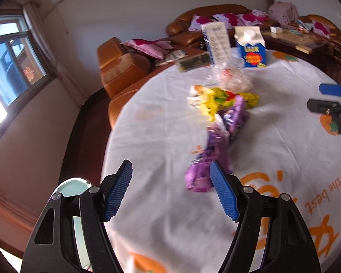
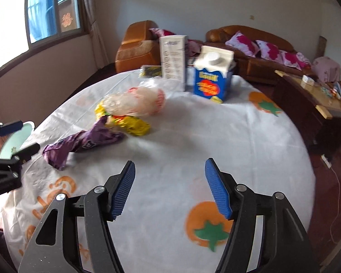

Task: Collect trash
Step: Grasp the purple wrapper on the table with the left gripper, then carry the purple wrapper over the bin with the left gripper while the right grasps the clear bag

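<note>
The left tongs (image 1: 170, 188) stand wide apart, released, with nothing between the blue pads; the right-hand pad (image 1: 224, 195) sits just in front of the near end of the purple wrapper (image 1: 218, 141), though contact cannot be told through the blur. The right tongs (image 2: 169, 186) are likewise spread and empty, hovering above bare cloth of the table (image 2: 193, 136).

The purple wrapper lies crumpled on the table, a long twisted strip. In the left wrist view its long axis runs from near to far, the near end by the left tongs and the far end against the yellow wrapper (image 1: 218, 101). Behind that lies a clear plastic bag (image 1: 229, 77). Farther back, near the far edge of the table, stand a tall white carton (image 2: 173, 59) and a blue carton (image 2: 212, 79) with a white cap, both upright, side by side.
</note>
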Tool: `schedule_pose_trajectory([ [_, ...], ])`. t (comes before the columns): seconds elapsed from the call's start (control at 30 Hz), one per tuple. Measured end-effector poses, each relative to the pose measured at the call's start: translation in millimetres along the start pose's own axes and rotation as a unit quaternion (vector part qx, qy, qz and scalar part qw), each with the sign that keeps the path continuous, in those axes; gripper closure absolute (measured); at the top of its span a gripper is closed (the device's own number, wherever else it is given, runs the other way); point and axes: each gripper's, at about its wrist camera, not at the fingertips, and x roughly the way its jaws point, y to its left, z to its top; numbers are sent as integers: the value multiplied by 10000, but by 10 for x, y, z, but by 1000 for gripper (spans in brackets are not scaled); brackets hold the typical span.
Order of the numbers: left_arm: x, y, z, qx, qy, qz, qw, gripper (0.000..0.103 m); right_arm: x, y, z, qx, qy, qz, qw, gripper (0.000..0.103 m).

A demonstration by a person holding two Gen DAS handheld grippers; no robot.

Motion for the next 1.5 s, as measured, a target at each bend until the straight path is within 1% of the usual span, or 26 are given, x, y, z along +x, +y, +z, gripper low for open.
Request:
schedule_pose_trajectory([
  [0.1,160,-144,13,114,159,-79,9998,34,-47,-228,-62,226,-34,-116,9997,39],
  [0.2,294,-204,9,154,365,-174,9991,54,-48,-438,-145,466,-17,-216,9987,39],
  [0.27,314,-150,-2,18,422,-178,9989,55,-26,-520,-196,583,3,-203,9981,39],
  [0.3,321,-143,7,-8,409,-139,9991,56,-27,-540,-205,640,9,-143,9978,39],
  [0.37,319,-82,-8,-61,425,-112,9990,58,-37,-518,-198,590,-36,-162,9981,39],
  [0.4,330,-65,-10,-71,436,-125,9989,65,-33,-485,-193,512,-27,-201,9985,39],
  [0.43,344,-51,-11,-58,453,-162,9988,74,-35,-473,-193,467,-30,-222,9987,39],
  [0.47,350,-26,-14,-61,457,-208,9987,75,-39,-467,-194,443,-39,-240,9987,39],
  [0.53,353,18,-16,-77,420,-277,9987,82,-39,-470,-196,463,-31,-265,9986,39],
  [0.63,381,81,-18,-121,335,-367,9987,86,-28,-477,-199,497,6,-290,9983,39],
  [0.77,342,152,-17,-203,278,-408,9986,89,-24,-463,-201,458,14,-353,9983,39],
  [0.83,230,198,-9,-198,153,-371,9990,89,-26,-475,-202,484,-3,-345,9982,39],
  [1.0,-84,420,-23,-206,-160,-147,9996,90,-55,-493,-208,558,-79,-351,9978,39],
  [1.13,-275,702,-96,-387,-263,72,9989,90,-42,-405,-161,613,-60,-130,9980,39],
  [1.33,-351,1143,-278,-692,-196,399,9966,90,12,-140,11,454,-125,23,9989,39],
  [1.5,-318,1342,-422,-823,-105,517,9952,90,150,49,211,341,-113,121,9993,39],
])
